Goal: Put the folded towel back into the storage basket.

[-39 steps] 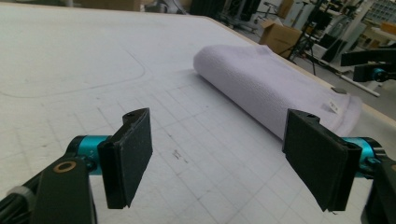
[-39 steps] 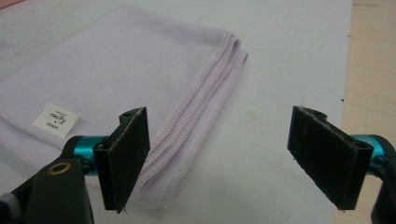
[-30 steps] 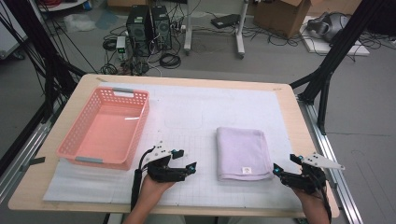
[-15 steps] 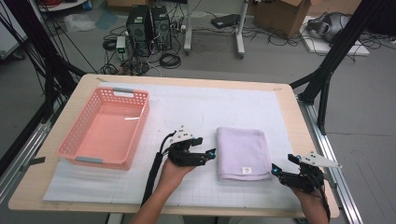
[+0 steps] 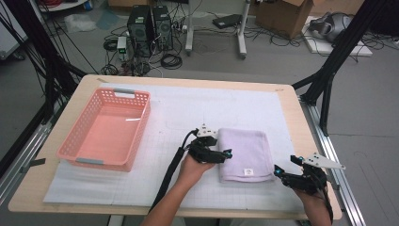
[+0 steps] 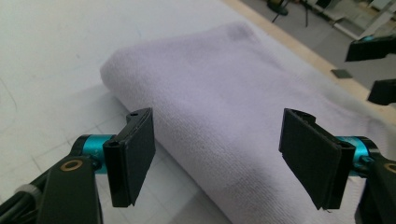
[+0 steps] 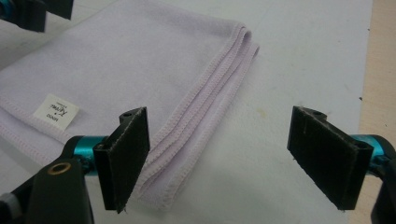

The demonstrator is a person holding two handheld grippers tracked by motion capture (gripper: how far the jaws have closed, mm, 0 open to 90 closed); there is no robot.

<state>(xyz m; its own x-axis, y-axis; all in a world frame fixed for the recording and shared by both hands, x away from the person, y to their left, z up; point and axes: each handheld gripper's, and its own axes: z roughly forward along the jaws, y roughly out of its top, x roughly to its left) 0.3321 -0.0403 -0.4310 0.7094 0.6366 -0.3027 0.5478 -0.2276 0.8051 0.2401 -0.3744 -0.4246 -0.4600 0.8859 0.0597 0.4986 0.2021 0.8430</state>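
Observation:
A folded lilac towel (image 5: 247, 150) with a small white label lies on the white mat, right of centre. My left gripper (image 5: 227, 155) is open at the towel's left folded edge. In the left gripper view its jaws (image 6: 215, 121) stand wide, the towel (image 6: 224, 107) lying below and between them without touching the pads. My right gripper (image 5: 278, 172) is open just off the towel's near right corner. In the right gripper view its jaws (image 7: 219, 116) straddle the layered hemmed edge of the towel (image 7: 130, 60), apart from it.
A pink plastic basket (image 5: 141, 123) stands empty on the left of the white mat (image 5: 188, 103). The wooden table edge (image 5: 291, 108) runs along the right. Computers, cables and boxes lie on the floor beyond the table.
My left gripper has moved right and a little farther from the person, from the bare mat up to the towel's left edge. The right gripper has stayed put.

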